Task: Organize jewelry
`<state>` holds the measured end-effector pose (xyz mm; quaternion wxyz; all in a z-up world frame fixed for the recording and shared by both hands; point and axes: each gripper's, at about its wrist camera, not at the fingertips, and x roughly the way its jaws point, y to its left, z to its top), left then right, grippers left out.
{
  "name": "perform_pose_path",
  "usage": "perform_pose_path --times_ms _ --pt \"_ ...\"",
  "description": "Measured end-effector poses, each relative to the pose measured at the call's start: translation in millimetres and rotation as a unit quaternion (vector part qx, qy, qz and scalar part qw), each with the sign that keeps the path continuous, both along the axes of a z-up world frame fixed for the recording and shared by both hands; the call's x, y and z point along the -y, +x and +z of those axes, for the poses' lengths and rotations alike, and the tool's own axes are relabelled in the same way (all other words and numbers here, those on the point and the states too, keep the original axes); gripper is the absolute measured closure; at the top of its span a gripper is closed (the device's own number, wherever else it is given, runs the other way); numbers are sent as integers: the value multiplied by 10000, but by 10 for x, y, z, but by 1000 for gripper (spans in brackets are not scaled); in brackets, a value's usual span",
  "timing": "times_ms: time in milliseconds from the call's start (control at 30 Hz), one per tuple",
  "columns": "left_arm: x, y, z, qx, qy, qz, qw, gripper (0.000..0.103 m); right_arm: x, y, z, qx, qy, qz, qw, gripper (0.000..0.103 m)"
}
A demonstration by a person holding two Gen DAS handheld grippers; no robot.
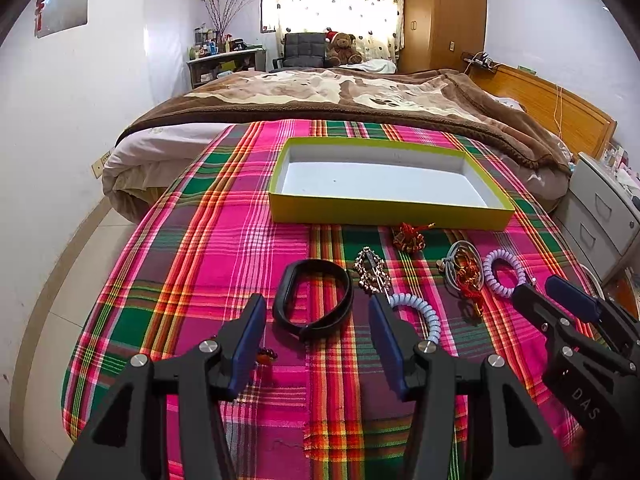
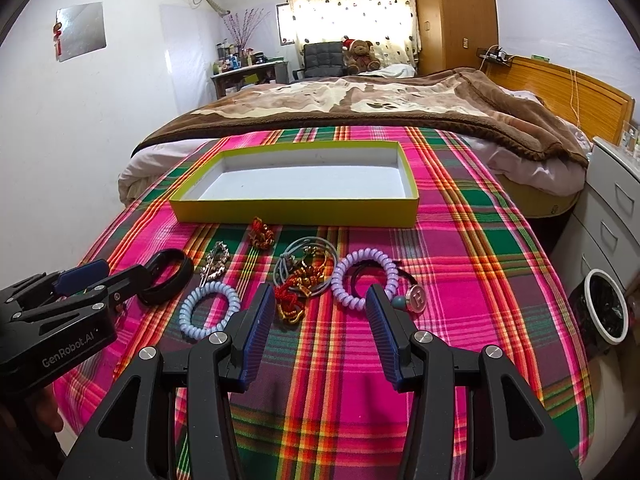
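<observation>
Yellow-green tray [image 1: 390,215] w/ white inside sits far side of the plaid cloth [image 1: 224,240], nothing in it. Jewelry lies loose just in front: black band [image 1: 314,300], silver clip [image 1: 372,270], red/gold knot [image 1: 408,237] nearest the tray, pale blue coil [image 1: 422,314], grey ring w/ red-gold charm tangle [image 2: 304,276], lilac coil [image 2: 366,280], black tie w/ round "H" charm [image 2: 418,296]. Left gripper [image 1: 316,320] hangs low over the cloth, jaws wide apart, band lying between the tips, no contact I can see. Right gripper [image 2: 320,308] likewise spread wide, holding nothing, tips either side of the charm tangle and lilac coil. Right wrist view reads "GenRobot.AI" on the left gripper body; left wrist view shows "DAS" on the right one. Beyond the cloth: bed w/ brown blanket [image 1: 340,92], teddy [image 1: 342,48] in santa hat, wardrobe [image 1: 444,16], curtain [image 1: 336,0], white drawers [image 2: 616,200], bin [image 2: 604,312].
</observation>
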<state>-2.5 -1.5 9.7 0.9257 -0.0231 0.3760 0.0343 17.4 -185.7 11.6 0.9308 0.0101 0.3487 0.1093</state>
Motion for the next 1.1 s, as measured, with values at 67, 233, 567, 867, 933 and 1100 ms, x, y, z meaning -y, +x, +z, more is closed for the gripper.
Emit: perform_pose_path --times_ms 67,233,567,867,933,1100 --pt "-6 11 8 -3 -5 -2 10000 48 -2 9 14 18 3 12 10000 55" --pt "-40 18 20 -20 -60 -123 9999 48 30 26 43 53 34 -1 10000 55" --pt "-363 -43 -8 -69 -263 -157 9995 48 497 177 -48 -122 1 -590 9982 55" --pt "-892 -189 -27 41 -662 258 9975 48 835 350 -167 -499 193 -845 9950 54" --pt "-969 -207 -36 56 -658 361 9972 48 818 368 -154 -477 379 -647 9960 54" --pt "-1105 -244 -38 108 -851 446 9953 46 557 452 -139 -507 167 -141 9985 54"
